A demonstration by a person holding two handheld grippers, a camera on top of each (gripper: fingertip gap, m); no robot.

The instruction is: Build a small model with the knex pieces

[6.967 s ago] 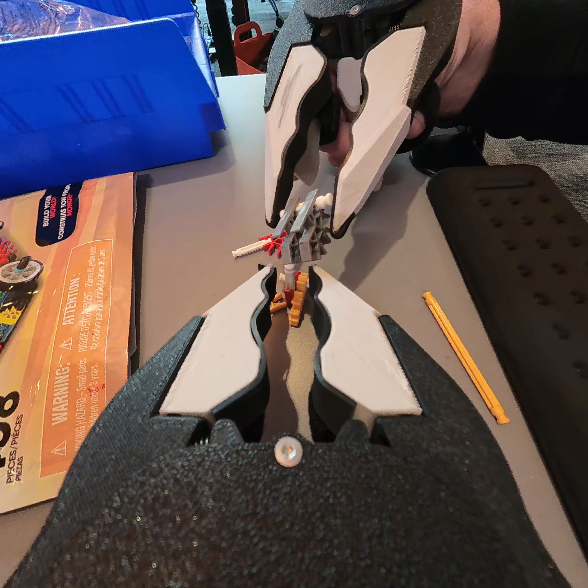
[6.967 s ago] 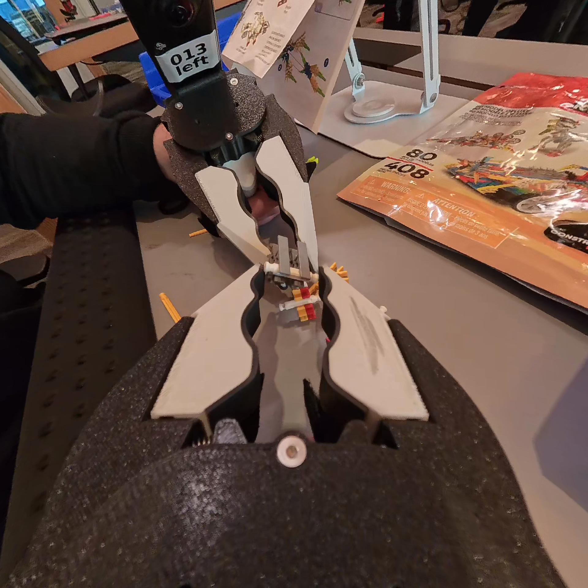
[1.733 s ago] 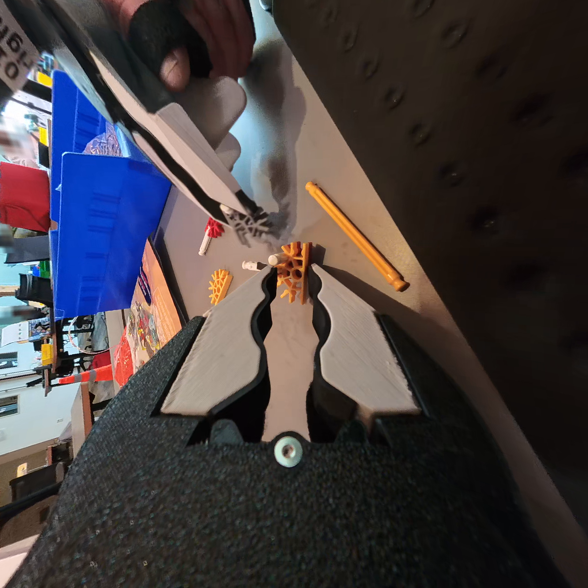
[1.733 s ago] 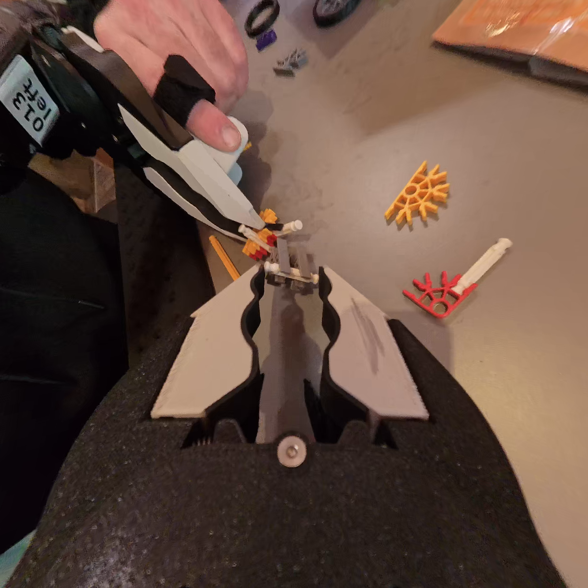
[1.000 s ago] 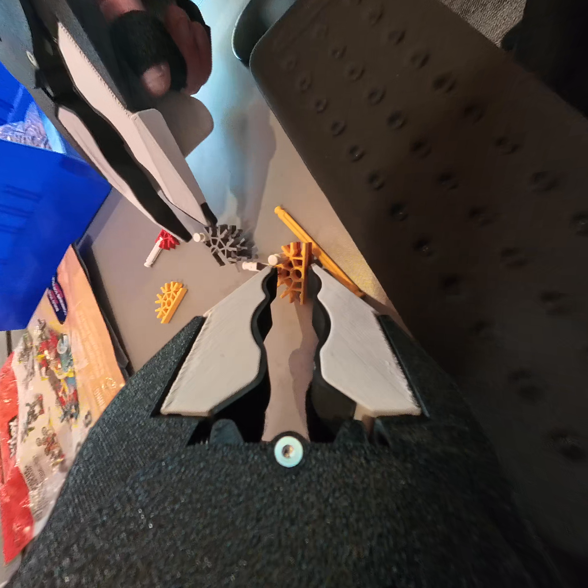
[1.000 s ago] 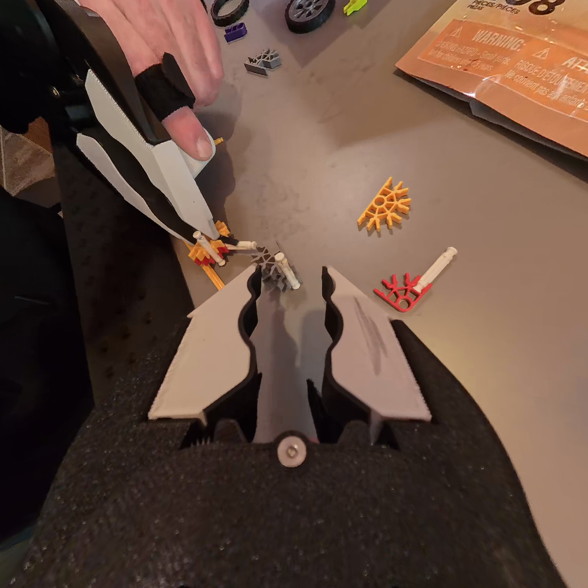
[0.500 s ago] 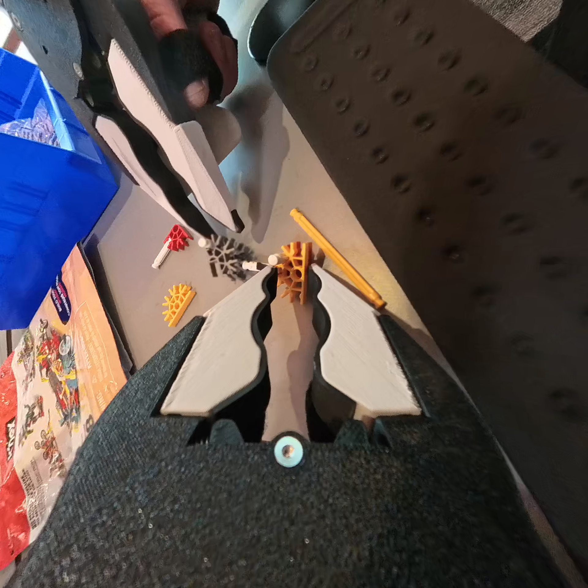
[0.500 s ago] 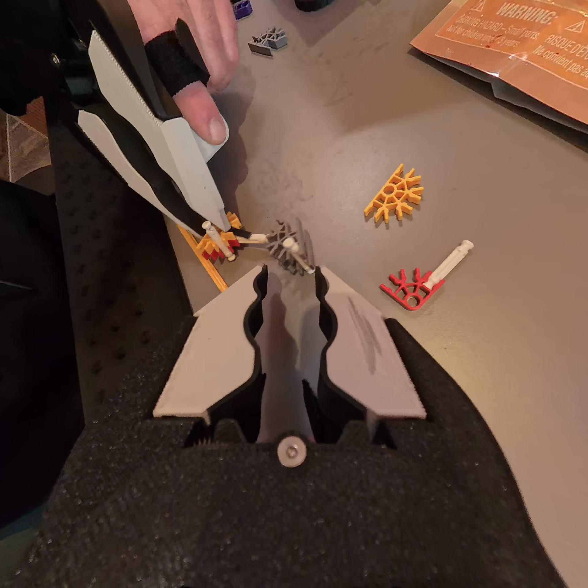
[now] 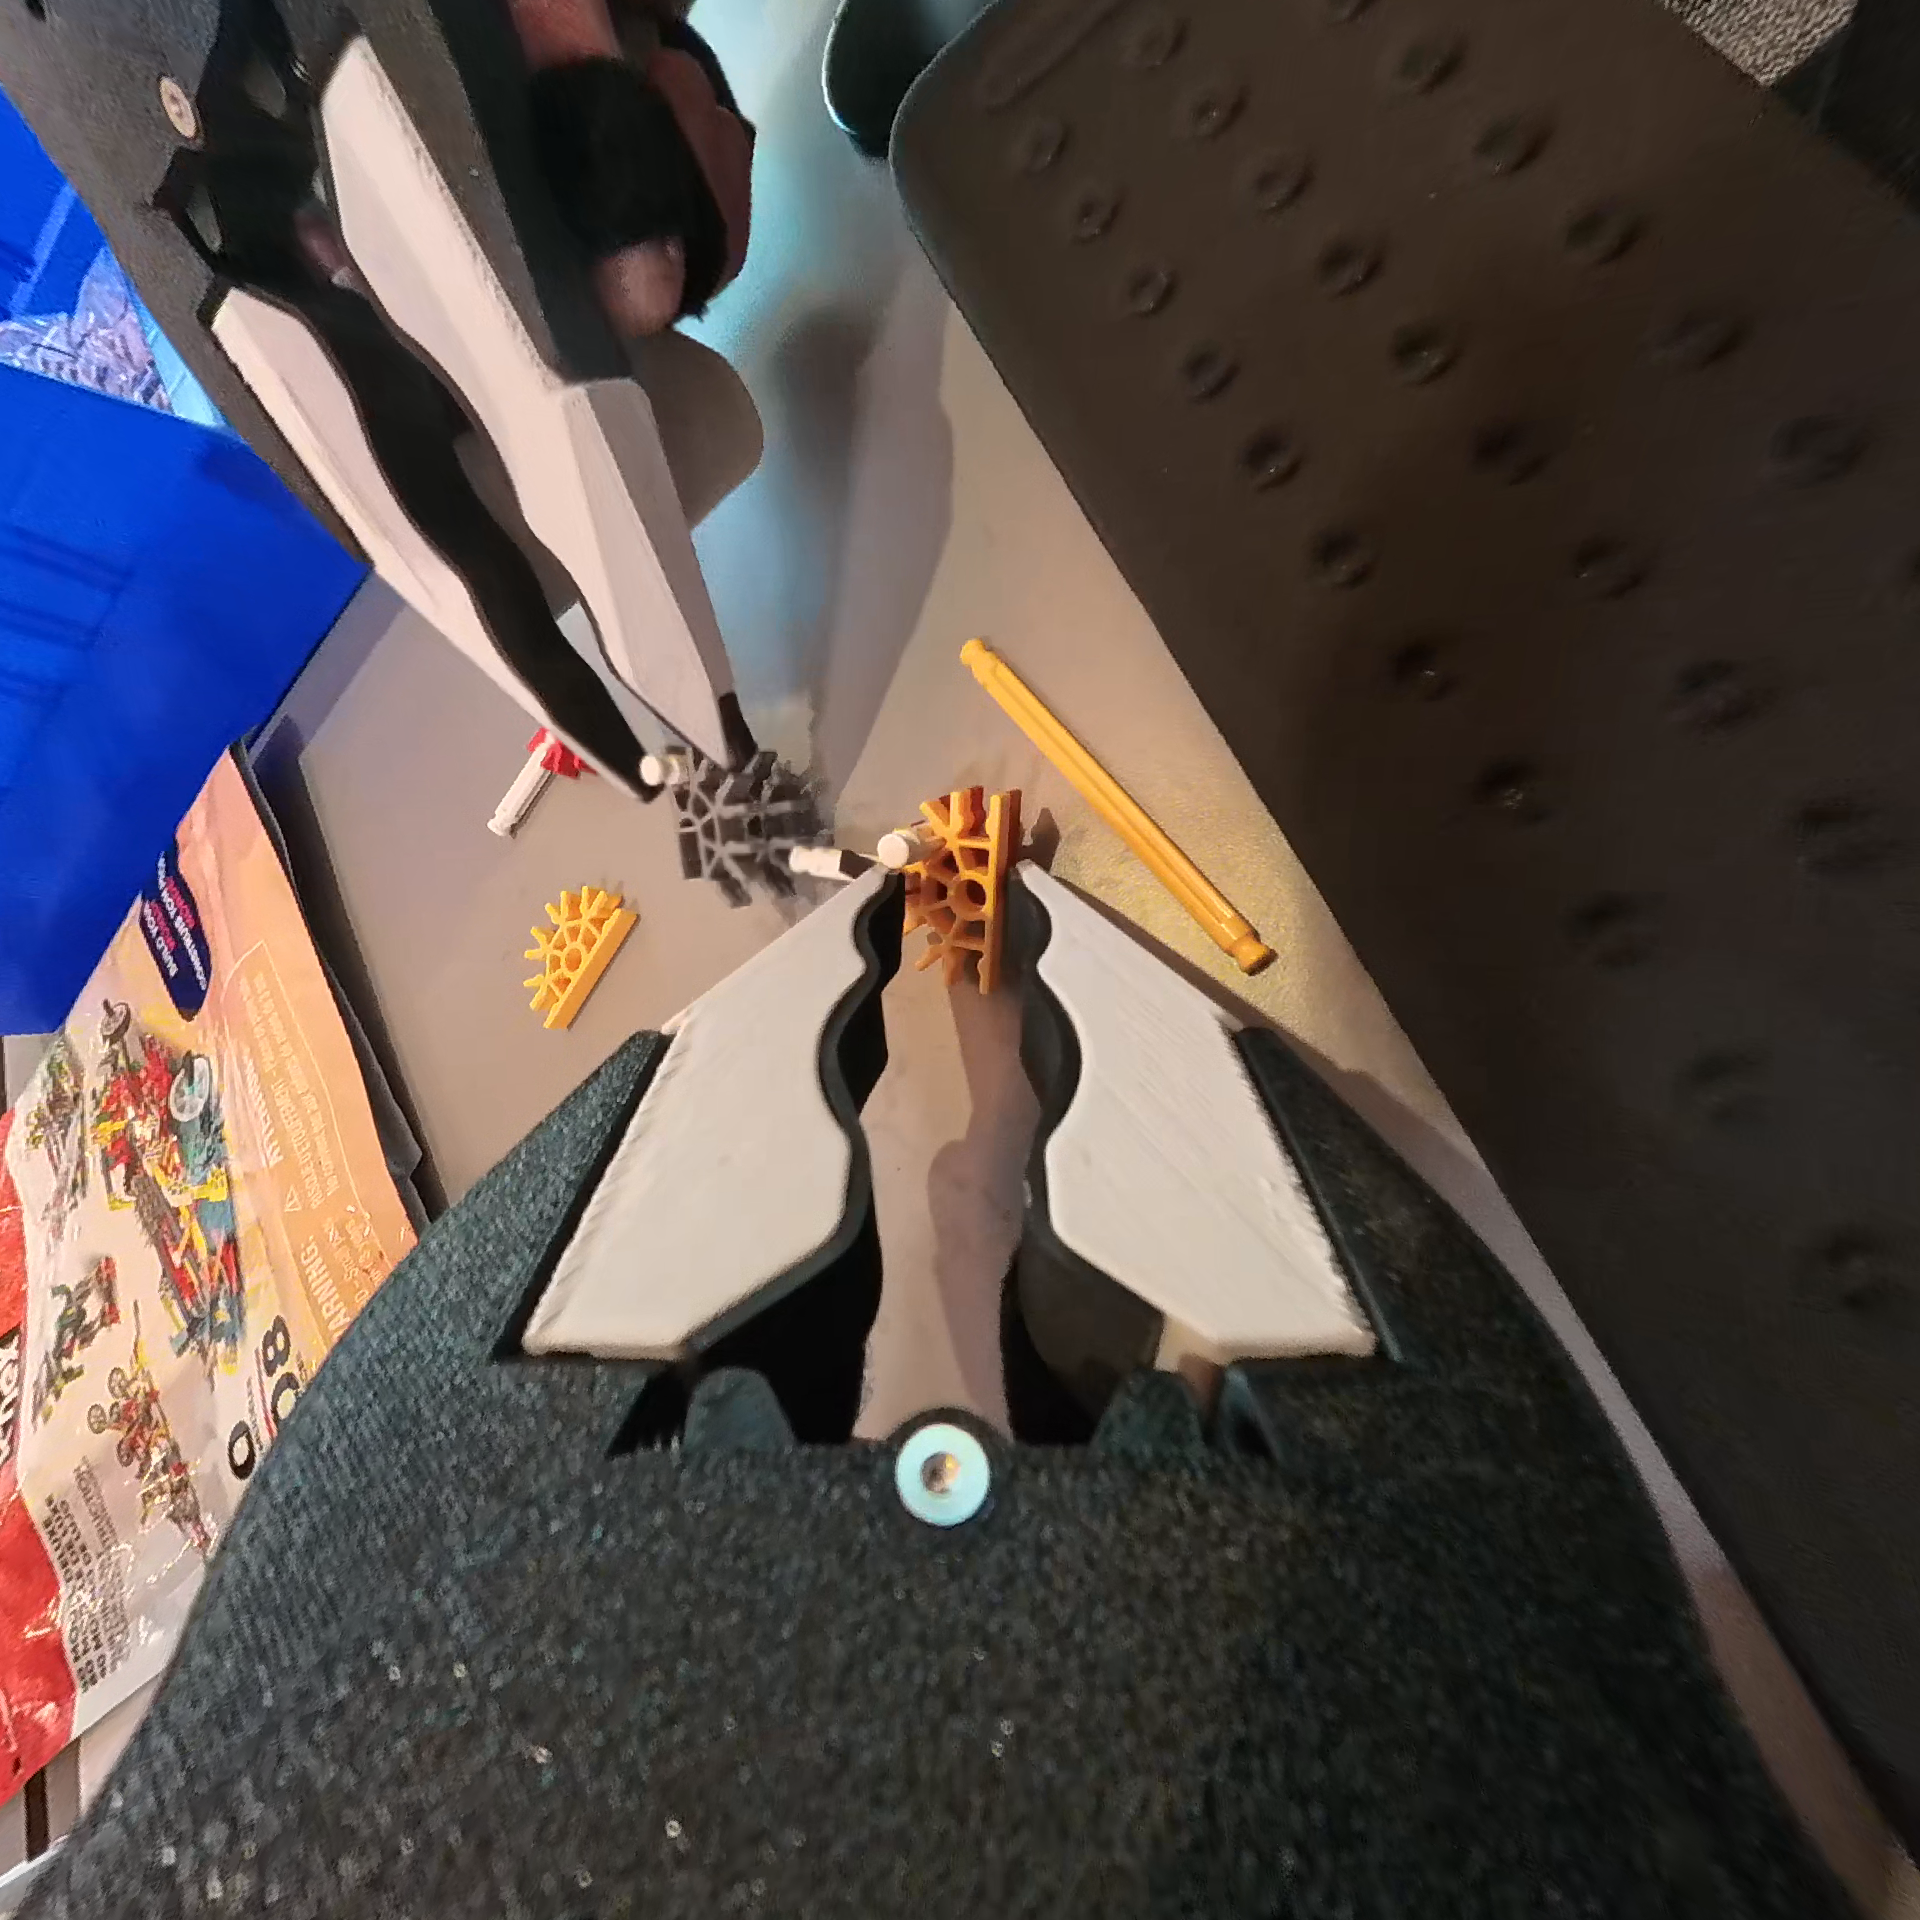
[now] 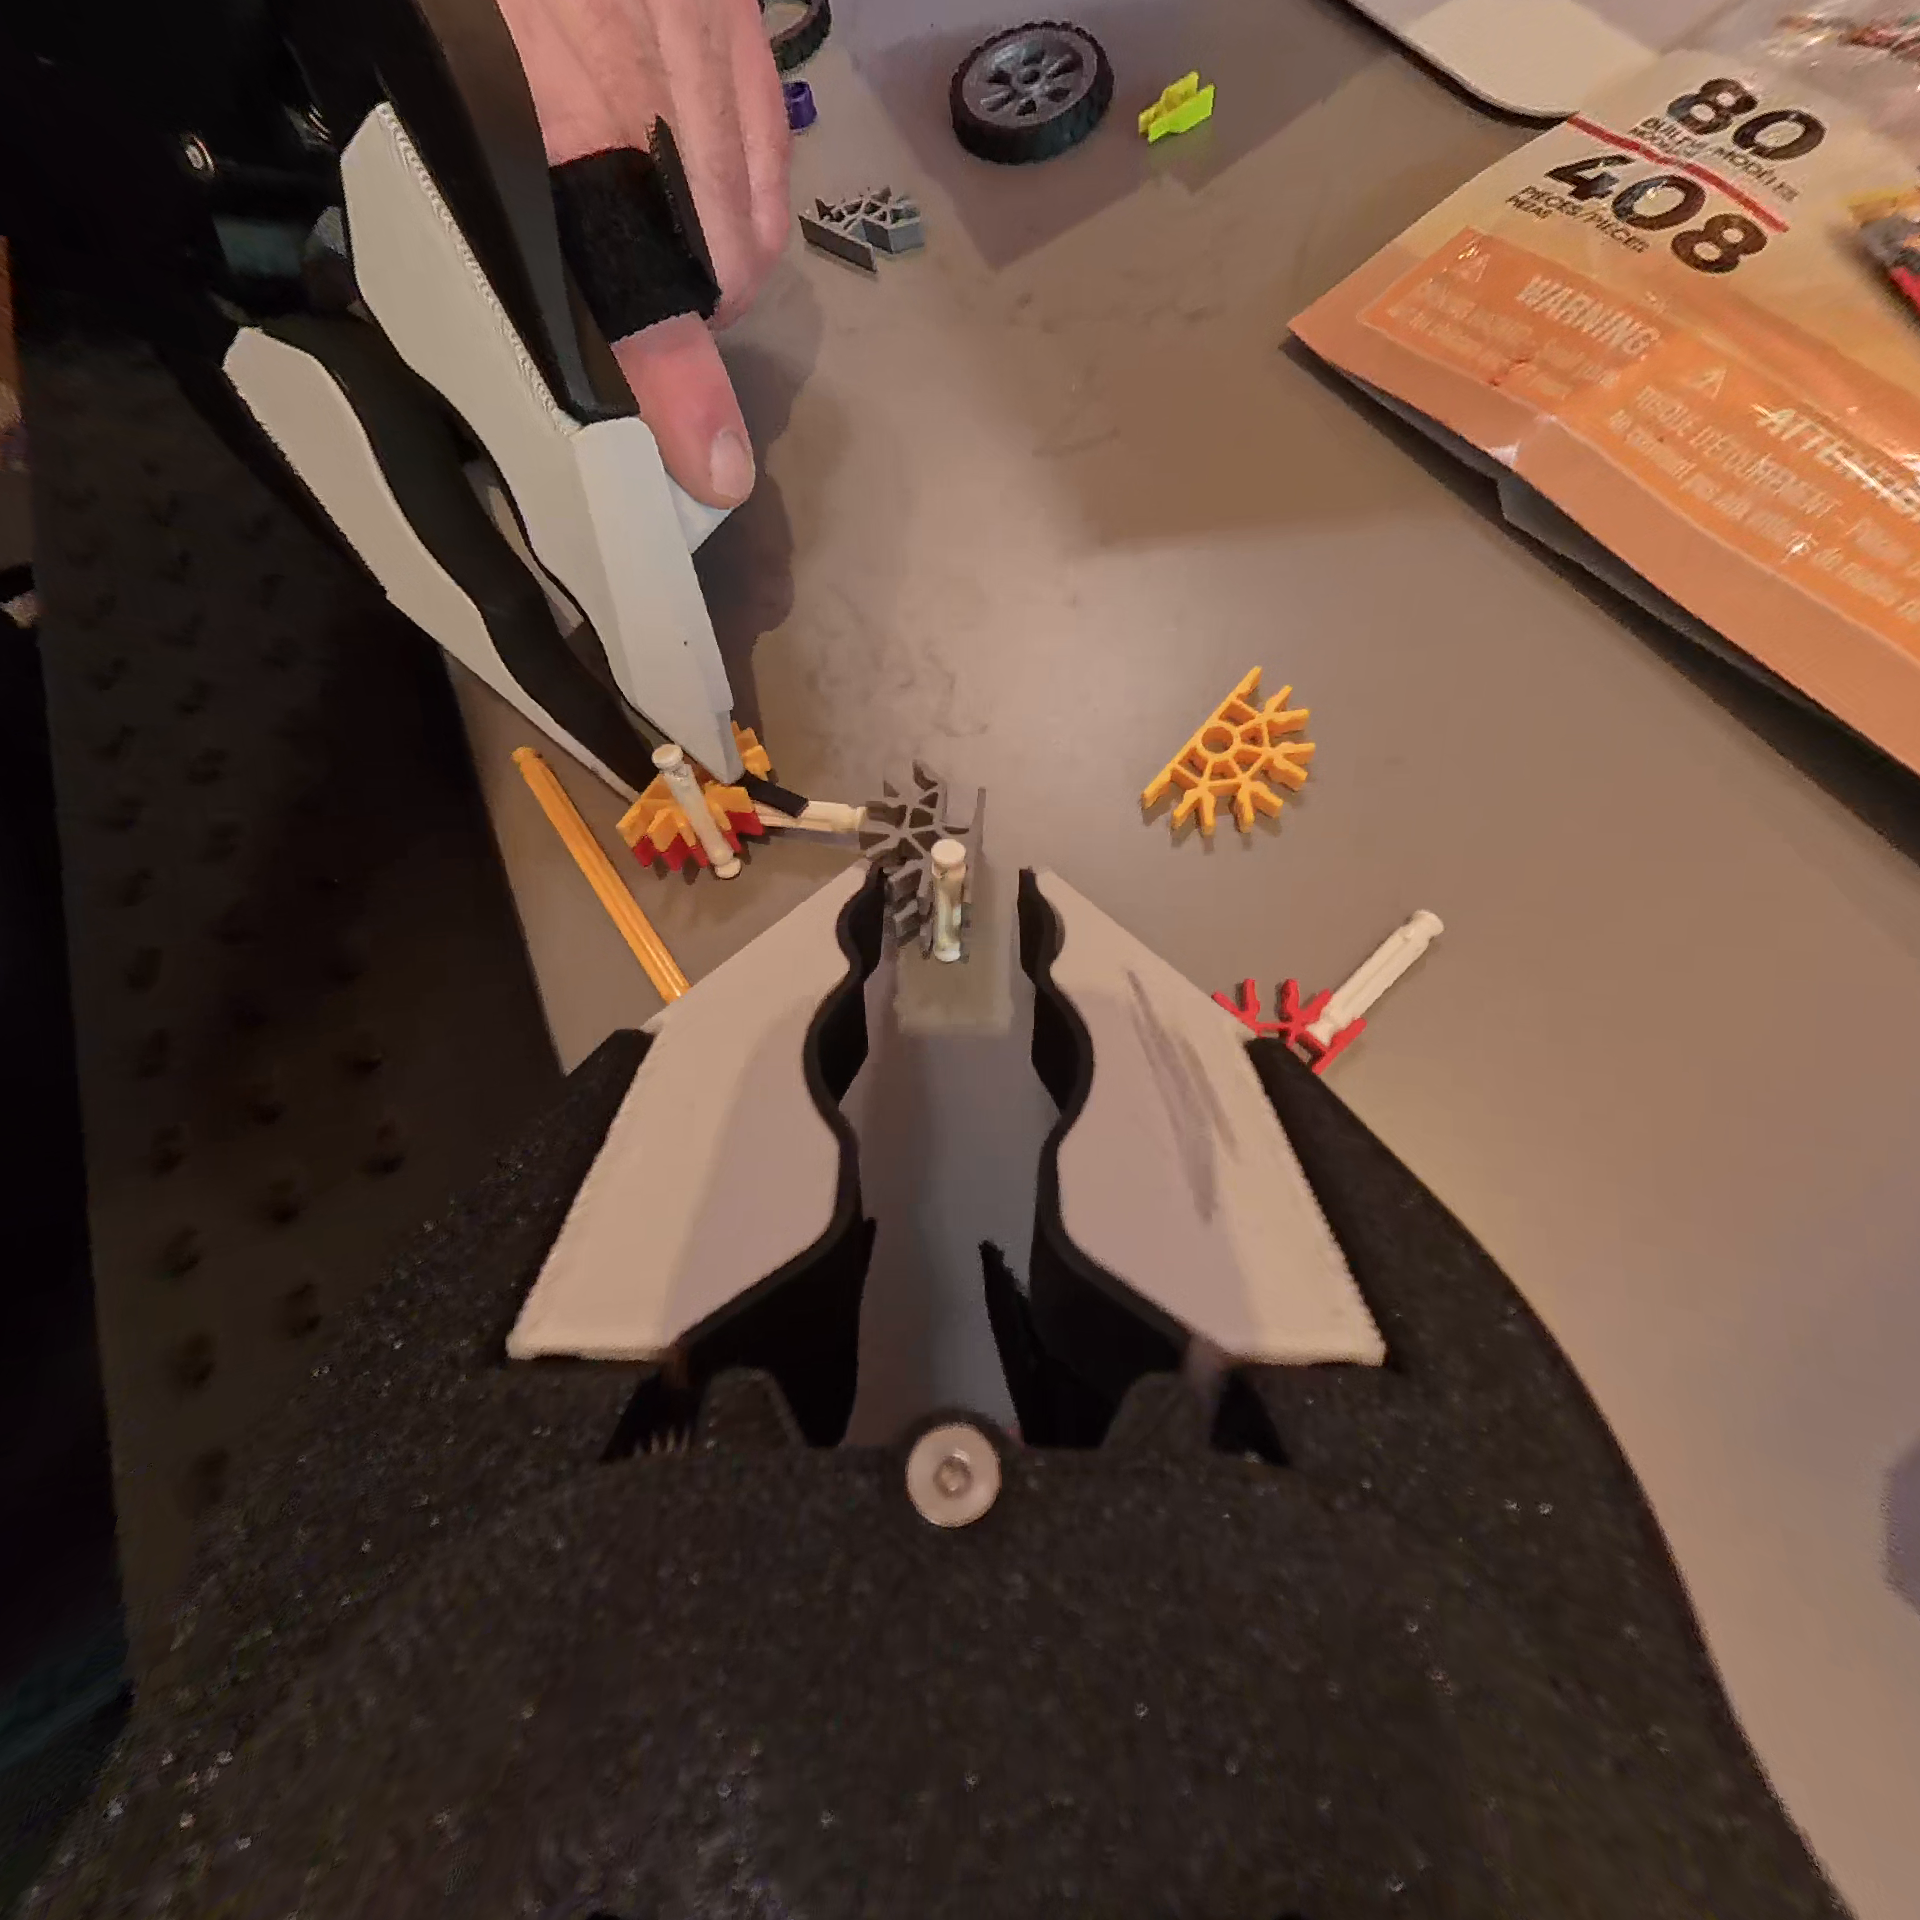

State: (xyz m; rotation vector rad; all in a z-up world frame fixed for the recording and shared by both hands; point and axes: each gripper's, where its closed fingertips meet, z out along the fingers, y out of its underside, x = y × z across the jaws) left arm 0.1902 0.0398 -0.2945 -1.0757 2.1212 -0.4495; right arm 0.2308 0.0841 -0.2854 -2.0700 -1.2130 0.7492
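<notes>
My left gripper (image 9: 954,883) is shut on a stack of orange and red fan-shaped connectors (image 9: 961,883), low over the grey table (image 9: 436,748). It also shows in the right wrist view (image 10: 686,774), held by a hand, with the stack (image 10: 665,816) at its tips. My right gripper (image 10: 943,883) is closed about a grey round connector (image 10: 914,821) that carries a white rod (image 10: 945,894). In the left wrist view this gripper (image 9: 686,753) pinches the grey connector (image 9: 738,831) from the upper left. A short white rod (image 9: 821,860) runs between the grey connector and the orange stack.
A yellow rod (image 9: 1112,800) lies beside a black perforated pad (image 9: 1507,623). A loose yellow connector (image 10: 1231,764) and a red connector with a white rod (image 10: 1320,1003) lie to the right. An orange parts bag (image 10: 1662,416), a wheel (image 10: 1029,94) and small pieces (image 10: 862,223) lie farther off. A blue bin (image 9: 125,582) stands left.
My right gripper let go of the grey connector about a second ago, then moved back in and closed on it. My left gripper kept hold of the orange stack.
</notes>
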